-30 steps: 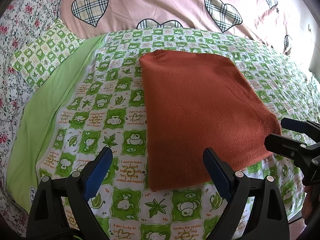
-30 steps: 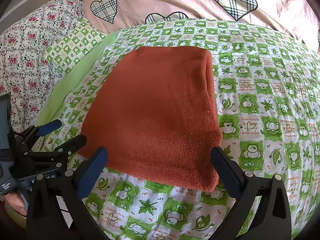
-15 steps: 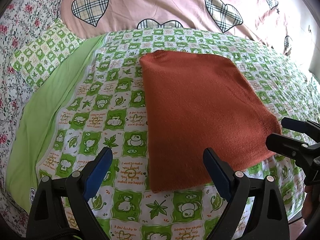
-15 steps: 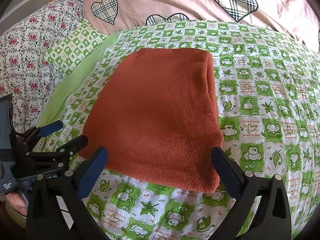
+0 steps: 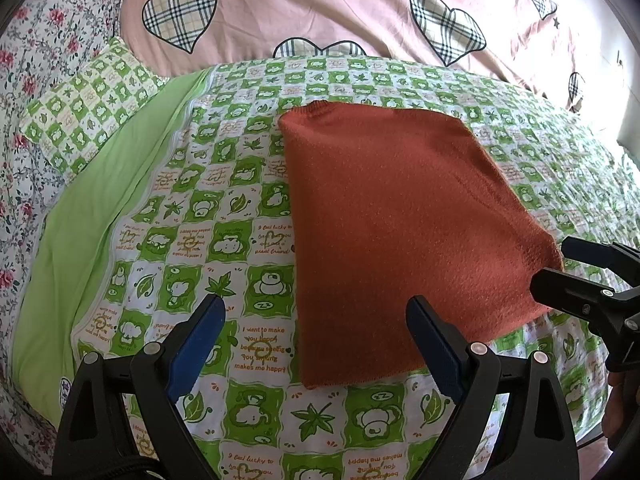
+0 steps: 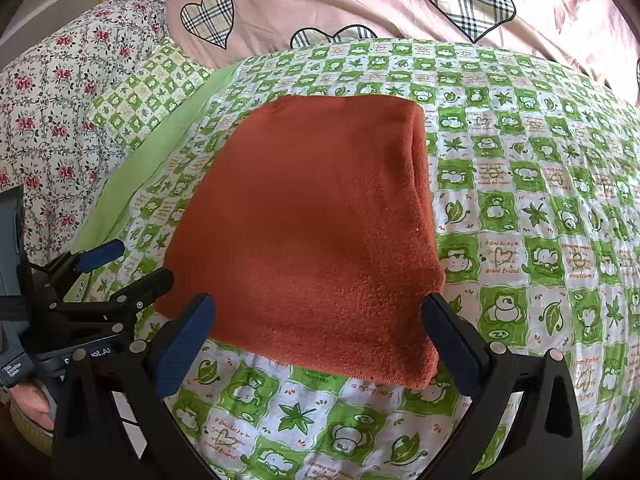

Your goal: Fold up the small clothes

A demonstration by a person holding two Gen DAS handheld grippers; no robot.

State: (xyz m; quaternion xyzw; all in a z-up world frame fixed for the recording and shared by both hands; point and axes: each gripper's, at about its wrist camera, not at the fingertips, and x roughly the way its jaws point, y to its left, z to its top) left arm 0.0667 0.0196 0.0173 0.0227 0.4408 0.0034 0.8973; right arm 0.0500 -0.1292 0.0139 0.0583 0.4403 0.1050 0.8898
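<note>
- Two hand-held grippers hover at the near edge of the bed, both spread wide and holding nothing: the left hand-held gripper (image 5: pixel 316 334) at about 6 o'clock in its own view, the right hand-held gripper (image 6: pixel 318 330) likewise in its own.
- Just beyond their fingertips lies the rust-orange garment (image 5: pixel 400 232), flat on the green checked bedspread (image 5: pixel 224 240), already folded into a neat rectangle with a doubled, rounded fold along its 3 o'clock side in the right wrist view (image 6: pixel 420 200).
- The left hand-held gripper straddles the garment's near left corner; the right one brackets its near edge, one blue pad (image 6: pixel 186 344) at either end, neither pad visibly touching cloth.
- Judgement: the lengthwise folds look done, and the step in hand seems to be lining up for a final fold, near edge carried toward 12 o'clock.
- That move would call for both to drop, pinch all layers at the near corners, and lift evenly so the stack does not slide apart.
- Farther off, at 10 o'clock, sit a matching checked pillow (image 5: pixel 88 108) and a floral sheet (image 5: pixel 24 80); at 12 o'clock a pink quilt with plaid hearts (image 5: pixel 360 8).
</note>
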